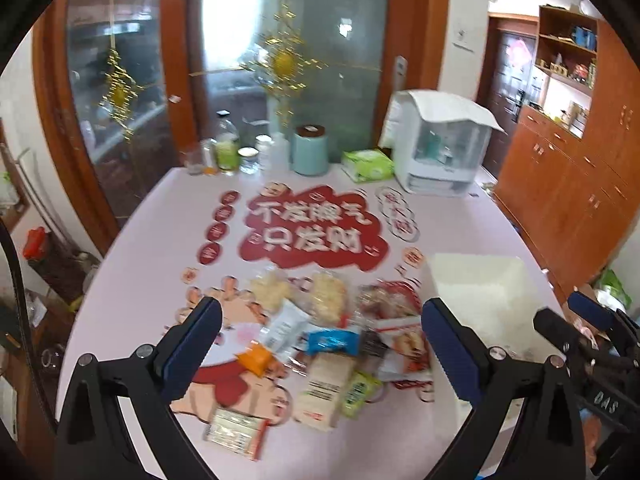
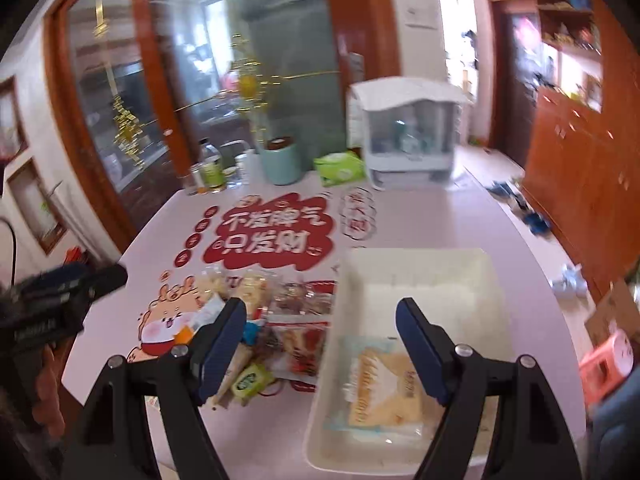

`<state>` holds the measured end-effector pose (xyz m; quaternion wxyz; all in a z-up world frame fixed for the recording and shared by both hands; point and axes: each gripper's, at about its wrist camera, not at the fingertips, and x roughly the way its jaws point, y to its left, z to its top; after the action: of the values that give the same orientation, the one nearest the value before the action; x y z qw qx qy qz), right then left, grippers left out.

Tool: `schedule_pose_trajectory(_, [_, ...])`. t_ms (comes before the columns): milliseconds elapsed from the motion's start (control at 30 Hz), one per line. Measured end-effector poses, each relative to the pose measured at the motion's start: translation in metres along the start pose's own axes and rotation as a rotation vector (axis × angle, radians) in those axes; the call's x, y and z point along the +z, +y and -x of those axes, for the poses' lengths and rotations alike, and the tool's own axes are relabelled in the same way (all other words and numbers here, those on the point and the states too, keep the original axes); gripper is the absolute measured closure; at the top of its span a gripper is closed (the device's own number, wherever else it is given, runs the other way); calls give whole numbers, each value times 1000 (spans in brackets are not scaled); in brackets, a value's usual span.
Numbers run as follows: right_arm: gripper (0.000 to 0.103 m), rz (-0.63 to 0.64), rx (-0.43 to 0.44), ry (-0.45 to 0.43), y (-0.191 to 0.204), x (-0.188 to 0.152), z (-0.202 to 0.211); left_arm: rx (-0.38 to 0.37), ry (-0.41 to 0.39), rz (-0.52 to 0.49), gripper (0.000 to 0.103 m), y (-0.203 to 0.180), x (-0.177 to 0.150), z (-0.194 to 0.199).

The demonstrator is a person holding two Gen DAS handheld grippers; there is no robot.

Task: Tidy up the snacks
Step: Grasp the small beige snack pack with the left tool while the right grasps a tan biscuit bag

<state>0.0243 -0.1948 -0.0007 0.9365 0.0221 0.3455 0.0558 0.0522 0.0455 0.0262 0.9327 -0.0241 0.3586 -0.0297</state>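
**Wrapped snacks in a loose heap, one already binned**

Nearest the left gripper (image 1: 322, 312), whose fingers are spread wide with nothing between them, a flat clear-wrapped bar (image 1: 235, 432) lies alone at the front edge of the heap. It looks light and stiff enough to take across its narrow width. Just beyond it lie a long pale packet (image 1: 326, 390) and a small green sachet (image 1: 357, 394), touching each other. Both are probably slick film, so a pinch at the crimped end seam seems safer than one across the belly.

The right gripper (image 2: 322, 312) also has its fingers spread and empty. It hovers over the near end of the white bin (image 2: 416, 264), where one cream-coloured wrapped pastry (image 2: 382, 390) lies flat on the floor of the bin. It looks soft and crushable.

Further in, the snack pile (image 1: 320, 336) holds one orange packet (image 1: 254, 358), one blue packet (image 1: 334, 338) and one white sachet (image 1: 285, 326), all overlapping. Behind them sit two clear bags of pale puffed pieces (image 1: 300, 292), likely brittle and best lifted by the top seal, and a red-printed bag (image 1: 386, 300) beside them. Roughly ten pieces remain on the tabletop (image 1: 460, 216); overlap and blur stop an exact count.

At the far edge stand a teal canister (image 1: 310, 150), a green tissue pack (image 1: 368, 164), a white dispenser (image 1: 440, 148) and a few bottles (image 1: 228, 148).
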Motion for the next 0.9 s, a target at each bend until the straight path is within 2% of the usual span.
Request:
schedule_pose_trajectory(167, [25, 59, 66, 37, 44, 1, -15, 43, -13, 1, 3, 31, 1, 1])
schedule_pose_trajectory(300, [25, 110, 93, 95, 76, -10, -37, 52, 29, 1, 3, 53, -7, -14])
schedule_pose_trajectory(433, [25, 87, 124, 203, 94, -26, -76, 60, 116, -4, 3, 74, -32, -43])
schedule_pose_trajectory(567, [25, 61, 111, 323, 103, -47, -127, 44, 247, -19, 3, 92, -71, -84])
schedule_pose_trajectory(733, [27, 82, 58, 399, 111, -71, -176, 0, 387, -18, 3, 108, -121, -127])
schedule_pose_trajectory(900, [30, 107, 39, 448, 117, -85, -211, -33, 513, 59, 3, 124, -160, -159])
